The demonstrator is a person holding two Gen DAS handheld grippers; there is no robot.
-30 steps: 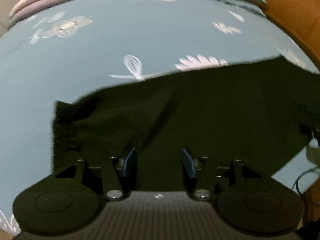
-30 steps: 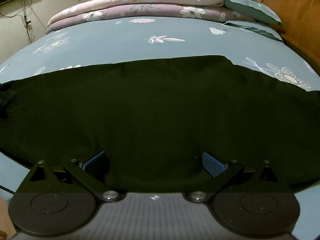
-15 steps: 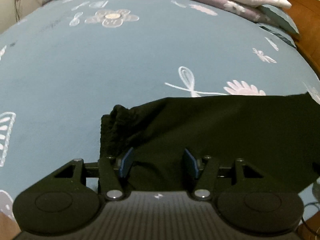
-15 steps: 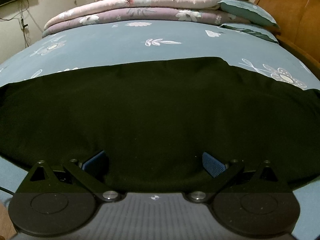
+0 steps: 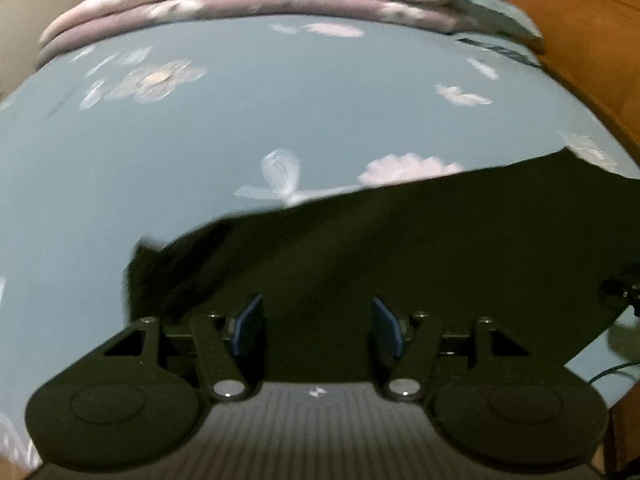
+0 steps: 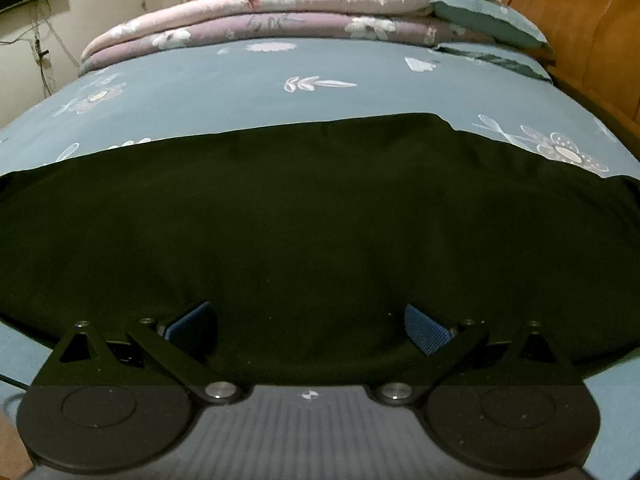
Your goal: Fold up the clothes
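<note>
A black garment (image 5: 400,248) lies spread across the blue flowered bed sheet (image 5: 240,140). Its narrow left end (image 5: 152,272) reaches toward the left of the left wrist view, blurred by motion. My left gripper (image 5: 316,308) hovers over the garment's near edge, its jaws opening, with the blue pads apart and not pressing any cloth. In the right wrist view the garment (image 6: 320,208) fills the middle from side to side. My right gripper (image 6: 308,312) stands wide open above its near hem, and no cloth is pinched.
Folded pink and mauve quilts (image 6: 280,12) lie along the far side of the sheet (image 6: 240,92), with a blue pillow (image 6: 488,20) beside them. A wooden headboard (image 6: 580,32) runs along the right. A thin cable (image 5: 616,368) hangs off the bed's near right edge.
The left view swung left and then back right, so the garment's left end sits lower left again. The left pads stand wider apart. The right view is almost unchanged.
</note>
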